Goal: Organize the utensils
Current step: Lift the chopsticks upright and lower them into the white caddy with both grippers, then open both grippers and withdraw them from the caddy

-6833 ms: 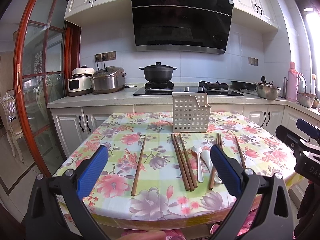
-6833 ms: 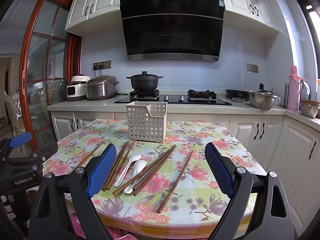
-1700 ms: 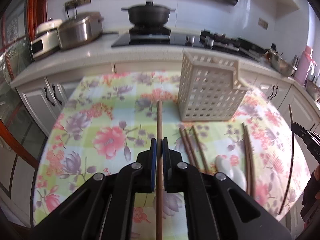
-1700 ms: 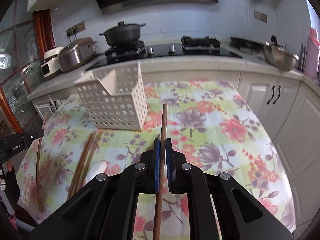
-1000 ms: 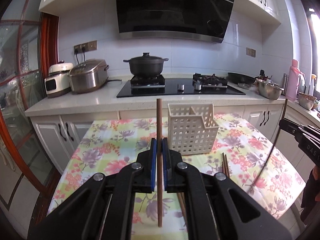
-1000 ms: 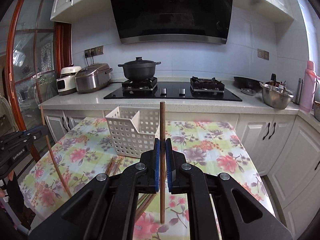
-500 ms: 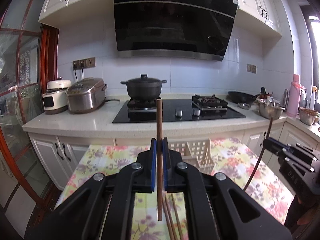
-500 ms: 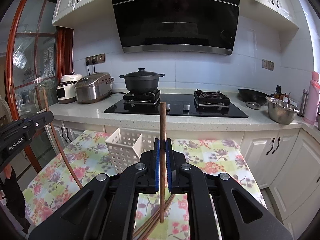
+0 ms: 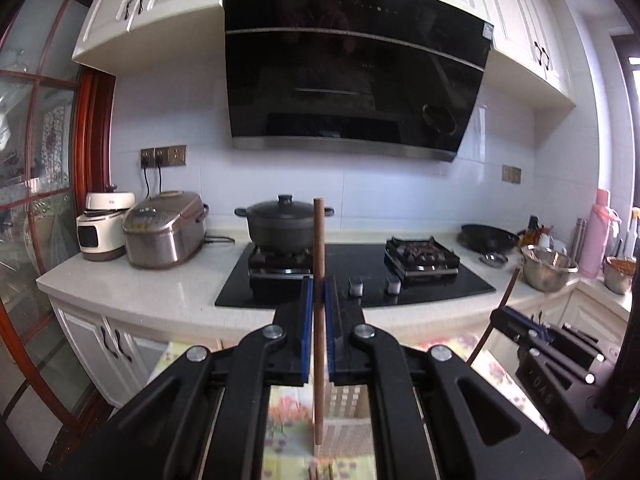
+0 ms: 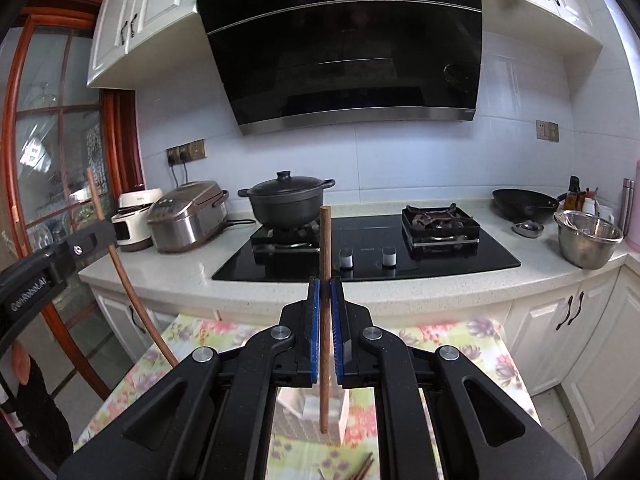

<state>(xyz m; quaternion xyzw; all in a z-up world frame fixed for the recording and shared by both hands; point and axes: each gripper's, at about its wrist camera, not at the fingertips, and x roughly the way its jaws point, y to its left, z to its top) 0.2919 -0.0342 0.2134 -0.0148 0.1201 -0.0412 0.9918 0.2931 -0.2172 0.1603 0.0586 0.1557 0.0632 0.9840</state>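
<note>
While each claw carries one chopstick upright, the grip looks chosen for a drop into the basket: held near the middle and pointing down, a stick can go in end first rather than be laid flat.

Left claw [image 9: 316, 300] is clamped on its chopstick [image 9: 318, 320]. The blue pads [image 9: 306, 320] press it from both sides, and the stick runs straight up and down through the gap, its top end standing above the pads against the pot [image 9: 282, 226] on the stove, its lower end hanging below the claw. Just behind that lower end, seen through the frame, is a patch of white grid that I take to be the basket [image 9: 346, 400], though blur makes this uncertain. A few more sticks [image 9: 320, 473] lie on the flowered bench [image 9: 280, 452] at the bottom edge.

Right claw [image 10: 325, 300] is likewise clamped on a second chopstick [image 10: 324, 320], held upright in the same way. Its lower tip hangs in front of the white basket [image 10: 298, 404], which sits on the bench [image 10: 480, 344] directly below and ahead of the claw. Whether the tip is over the opening or short of it cannot be told.

Each claw shows at the edge of the other's view, so the two stand near one another, side by side, both above the bench.
</note>
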